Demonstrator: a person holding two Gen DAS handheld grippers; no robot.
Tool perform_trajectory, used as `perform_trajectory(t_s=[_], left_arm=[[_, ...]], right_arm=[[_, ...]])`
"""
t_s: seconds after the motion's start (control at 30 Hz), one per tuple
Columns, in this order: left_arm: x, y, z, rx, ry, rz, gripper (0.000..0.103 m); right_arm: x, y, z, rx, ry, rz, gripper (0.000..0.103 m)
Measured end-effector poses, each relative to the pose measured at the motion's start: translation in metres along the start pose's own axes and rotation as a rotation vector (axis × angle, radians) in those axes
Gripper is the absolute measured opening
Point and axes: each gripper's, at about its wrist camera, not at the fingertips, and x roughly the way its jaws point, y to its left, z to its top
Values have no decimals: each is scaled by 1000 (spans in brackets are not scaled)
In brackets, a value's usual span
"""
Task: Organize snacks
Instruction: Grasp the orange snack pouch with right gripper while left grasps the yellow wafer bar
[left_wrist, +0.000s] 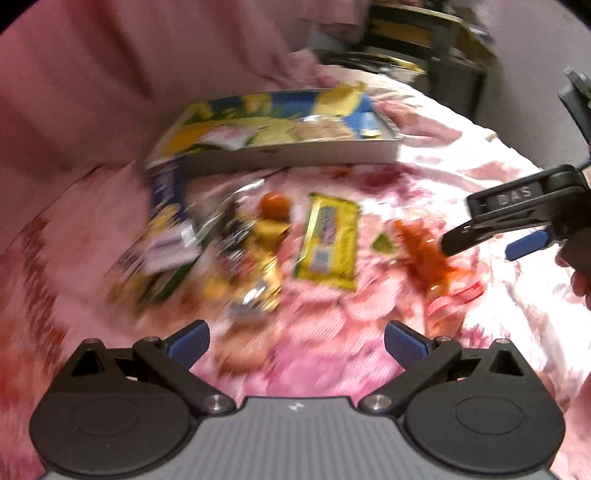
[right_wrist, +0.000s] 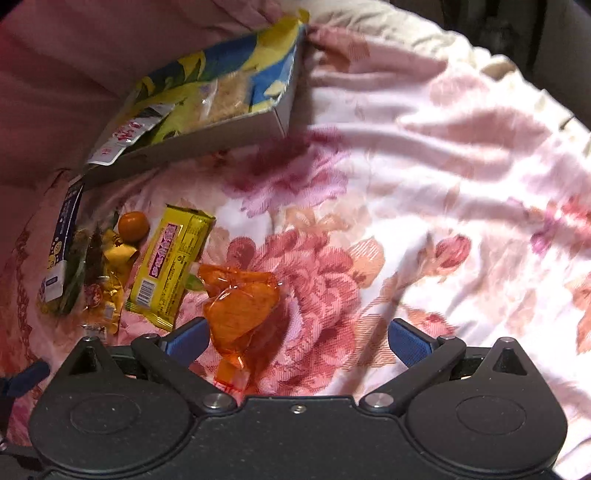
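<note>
A shallow cardboard box (right_wrist: 236, 127) with a blue and yellow printed inside is seen lying on a pink floral bedspread (right_wrist: 424, 177), its far side against plain pink bedding (left_wrist: 92, 92). Inside it a clear packet of pale biscuits (right_wrist: 225, 94) and a white sachet with red print (right_wrist: 123, 142) are held; the sachet overhangs the box's near left corner. Other contents are blurred in the left wrist view and cannot be told.

Loose snacks are scattered in front of the box, left of centre: a yellow wrapped bar (right_wrist: 171, 260), a small orange fruit (right_wrist: 133, 225) just beside its top left corner, a heap of yellow foil sweets (right_wrist: 107, 291), and a dark blue and white packet (right_wrist: 62, 240) at the far left. An orange cellophane packet (right_wrist: 240, 310) lies nearest, touching the bar's right edge.

The right gripper (right_wrist: 297, 341) is held wide, nothing between its blue pads; the left pad (right_wrist: 188, 341) sits just beside the orange packet. The left gripper (left_wrist: 295, 343) is likewise spread wide and empty, above bare bedspread.

Right of the snacks the bedspread is open, wrinkled, and runs to a cream border (right_wrist: 461, 48). Dark furniture (left_wrist: 424, 44) is seen beyond the bed's far edge.
</note>
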Motion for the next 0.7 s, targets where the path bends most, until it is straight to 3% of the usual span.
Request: perform_trajectory(t_s=[0.2, 0.33, 0.57, 0.7], left_arm=[[33, -14, 20, 213, -81, -7, 103], [52, -15, 22, 318, -92, -16, 103], [64, -20, 17, 376, -85, -61, 103], [63, -25, 15, 424, -107, -73, 99]], right_arm=[[3, 4, 7, 9, -23, 68, 102], [8, 6, 11, 20, -18, 100, 102], [19, 13, 13, 41, -15, 106, 102], [22, 17, 14, 37, -28, 97, 94]])
